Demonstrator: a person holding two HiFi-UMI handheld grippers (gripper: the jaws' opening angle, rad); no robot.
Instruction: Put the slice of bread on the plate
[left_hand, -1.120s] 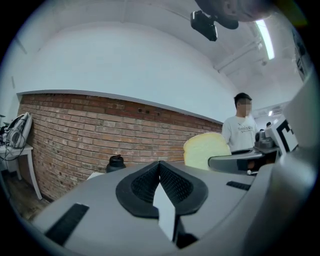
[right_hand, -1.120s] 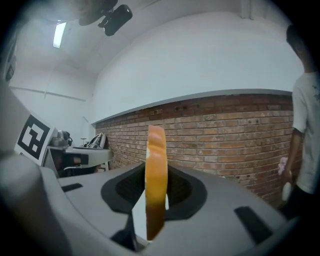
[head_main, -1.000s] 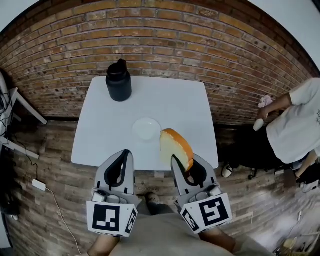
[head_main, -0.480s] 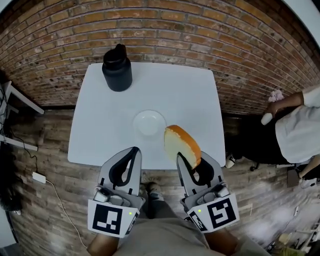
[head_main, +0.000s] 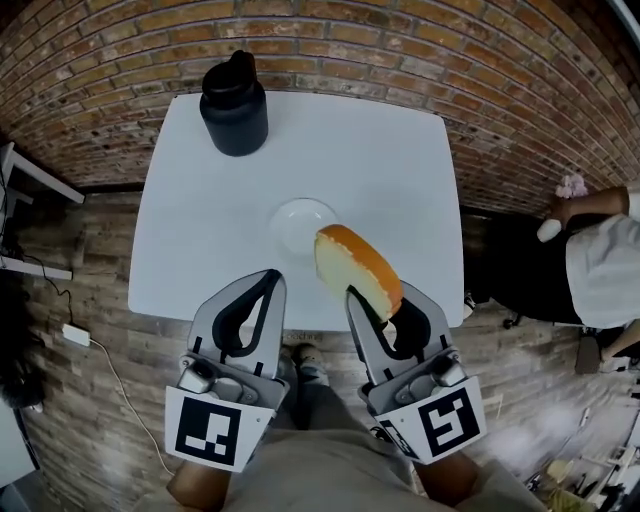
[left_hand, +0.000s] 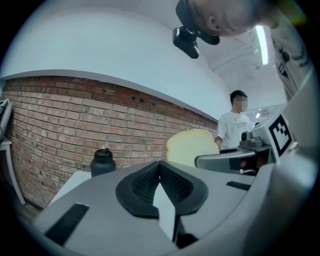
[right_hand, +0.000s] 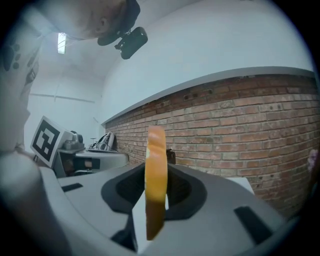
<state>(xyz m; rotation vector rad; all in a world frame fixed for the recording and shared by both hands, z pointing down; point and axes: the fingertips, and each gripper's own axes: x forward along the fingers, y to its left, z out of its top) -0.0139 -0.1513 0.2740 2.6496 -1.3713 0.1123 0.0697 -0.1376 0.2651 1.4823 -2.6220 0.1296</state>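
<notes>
**Sam:** What's the biggest thing here?

**Mia:** The brick wall (head_main: 400, 50). A white table (head_main: 380, 170) stands in front of it.

**Sam:** Is anybody there?

**Mia:** Yes, a person (head_main: 605, 270) in a white shirt. They are off to the right, well away from the table.

**Sam:** And the two tools?

**Mia:** They sit side by side at the near edge of the table. The left gripper (head_main: 264, 282) has its jaws pressed together at the tips, with nothing between them. The right gripper (head_main: 385, 305) has its jaws squeezed tight on the bread (head_main: 352, 268).

**Sam:** What's that black thing?

**Mia:** A bottle (head_main: 234, 105). It stands at the far left corner of the table.

**Sam:** So where is the bread?

**Mia:** Up in the air, held by its bottom end. It stands on its edge, with the brown crust on the top and right. Its far end pokes over the right rim of the plate (head_main: 290, 218).

**Sam:** And the plate?

**Mia:** It is small, white and round. It sits near the middle of the table. The bread isn't lying on it yet.
</notes>
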